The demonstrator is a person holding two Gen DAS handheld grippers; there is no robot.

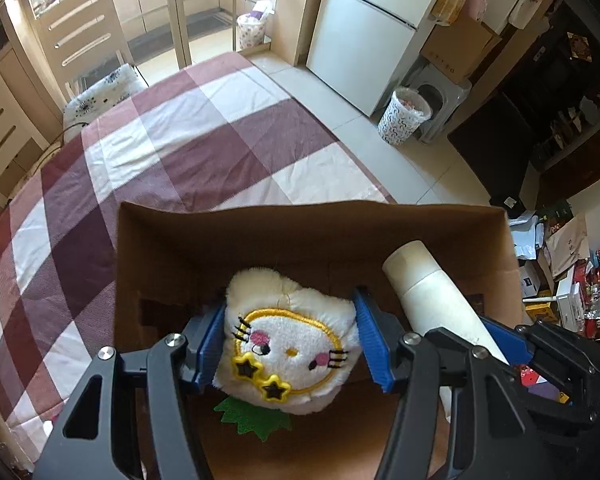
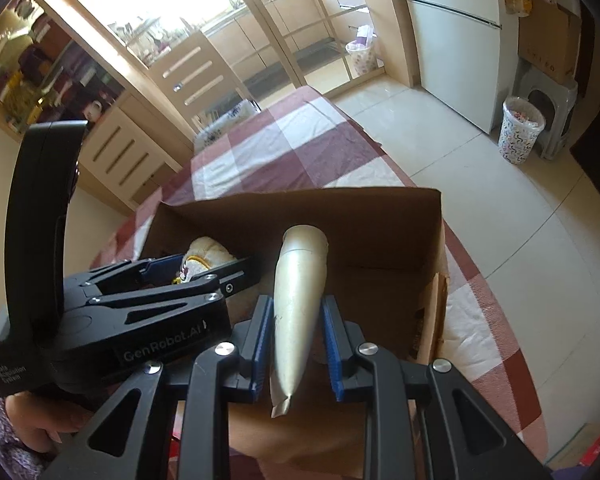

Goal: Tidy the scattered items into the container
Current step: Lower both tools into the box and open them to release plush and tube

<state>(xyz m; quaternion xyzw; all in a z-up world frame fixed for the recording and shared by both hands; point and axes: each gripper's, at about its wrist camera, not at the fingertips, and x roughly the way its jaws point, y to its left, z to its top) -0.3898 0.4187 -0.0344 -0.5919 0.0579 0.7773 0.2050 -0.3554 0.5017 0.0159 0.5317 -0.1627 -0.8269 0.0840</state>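
Now, plush toy (image 1: 288, 344): one, white and fluffy, with a yellow-stitched face, star glasses and a green felt leaf; over the box's floor.
Left claw (image 1: 290, 338): pointing steeply down, blue pads pressed on the toy's sides.
Tube (image 2: 296, 312): one, pale and tapered; at 2 o'clock from the toy.
Right claw (image 2: 296, 344): angled down, clamped tight on the tube.
Cardboard box (image 1: 300, 224): one, open-topped, on the checked table (image 1: 172, 136).
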